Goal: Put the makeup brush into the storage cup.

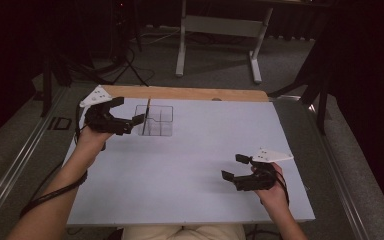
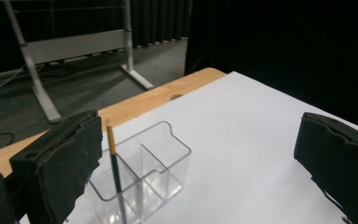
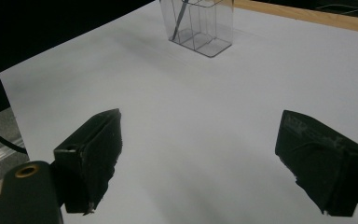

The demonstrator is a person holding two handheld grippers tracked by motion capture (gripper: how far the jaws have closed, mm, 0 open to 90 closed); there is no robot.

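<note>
A white tabletop (image 1: 190, 170) fills the middle of the high view, with a strip of bare wood (image 1: 185, 93) along its upper edge. Beyond it, at the top of the frame, lies grey carpet and a pale metal stand (image 1: 220, 30) on two feet, with black curtains behind. Dark cables trail over the carpet at upper left.

A clear plastic organiser (image 1: 155, 120) with several compartments stands in the upper left part of the tabletop, just below the wooden strip. A pencil (image 1: 147, 114) stands in one of its left compartments, leaning slightly against the wall.

The left gripper (image 1: 125, 112) sits just left of the organiser in the high view, its jaws spread wide and holding nothing; one jaw tip comes right up beside the organiser's left wall, though contact cannot be told. In the left gripper view the organiser (image 2: 142, 170) sits at lower left, close beside the left-hand jaw, with the pencil (image 2: 115, 172) nearest that jaw.

The right gripper (image 1: 235, 167) hovers at lower right of the tabletop, well apart from the organiser, jaws also wide open and empty. In the right gripper view the organiser (image 3: 200, 25) appears far off at top centre.

The pencil has a dark shaft with a yellowish upper end.
</note>
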